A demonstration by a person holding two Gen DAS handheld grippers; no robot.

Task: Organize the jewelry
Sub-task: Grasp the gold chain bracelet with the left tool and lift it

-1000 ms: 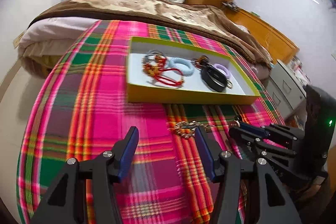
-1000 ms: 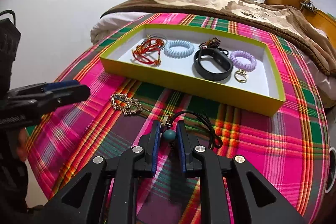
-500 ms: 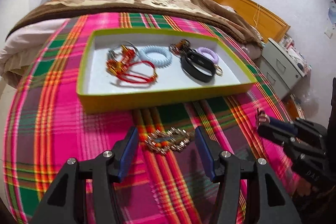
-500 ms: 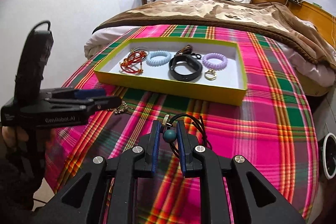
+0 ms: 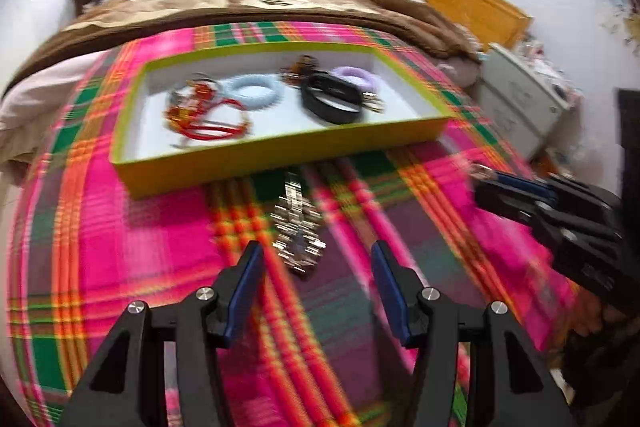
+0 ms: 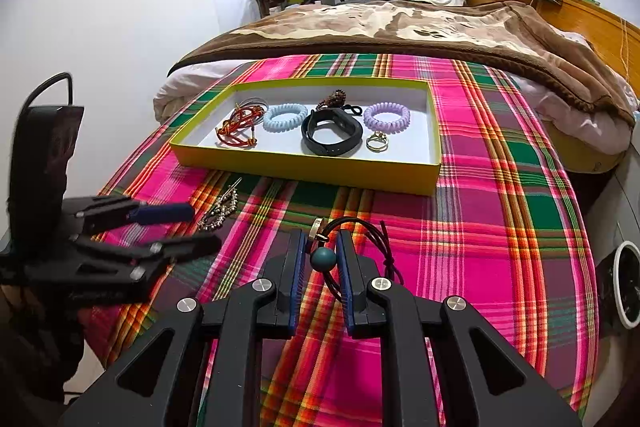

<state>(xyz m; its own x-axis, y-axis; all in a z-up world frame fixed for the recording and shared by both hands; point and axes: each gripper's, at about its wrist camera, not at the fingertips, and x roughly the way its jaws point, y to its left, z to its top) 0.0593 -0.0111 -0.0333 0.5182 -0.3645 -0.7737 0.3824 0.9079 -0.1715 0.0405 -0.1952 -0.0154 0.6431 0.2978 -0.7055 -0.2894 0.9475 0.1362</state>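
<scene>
- Plaid cloth spread over the bed, brown blanket behind it, and the yellow tray sits square in the middle.
- In the tray, counted: one red cord bracelet, two coil hair ties, pale blue and lilac, one black band, one ring, one brown beaded piece.
- On the cloth just in front of the tray lies one rhinestone clip, nothing lying over it.
- Left gripper tilts down, jaws spread wide, either side of the clip's near end; the view is too blurred to tell whether they touch it.
- Right gripper angles down, jaws narrow, pinching the teal bead of a black cord necklace; the cord loops beyond the fingertips, near side of the tray.
</scene>
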